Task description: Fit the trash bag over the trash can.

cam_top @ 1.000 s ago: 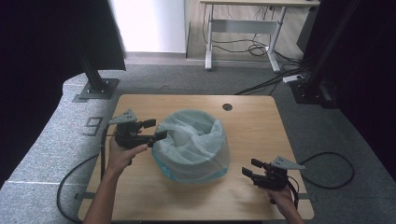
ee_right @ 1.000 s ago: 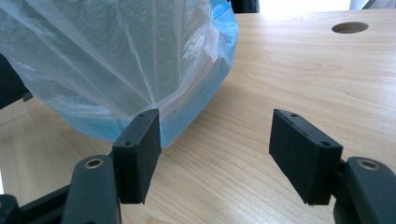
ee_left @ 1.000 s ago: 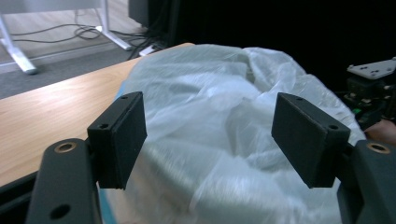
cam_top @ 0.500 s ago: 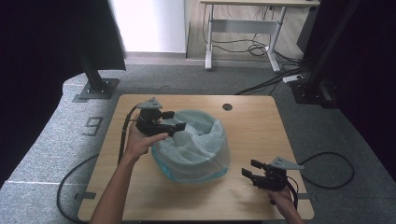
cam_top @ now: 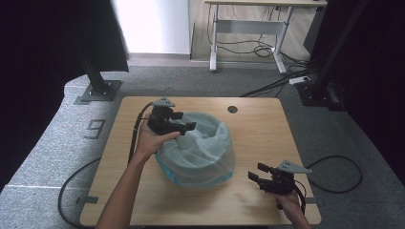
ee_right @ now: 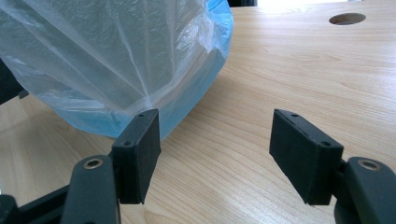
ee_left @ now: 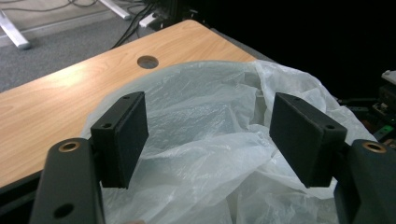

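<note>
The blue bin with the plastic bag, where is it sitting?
In the high view, the blue bin stands mid-table, between the left claw at its rim and the right claw beside it.

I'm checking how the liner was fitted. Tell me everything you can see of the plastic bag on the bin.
The plastic bag is thin, translucent, whitish and crinkled. It lines a round blue bin standing upright mid-table, its top folded over the rim and hanging down the outside, leaving only the blue base bare. Inside it bunches in loose folds. The left tongs hang open over its near-left rim, pads apart from the film as far as the left gripper view tells. The right tongs stay off it, open.
</note>
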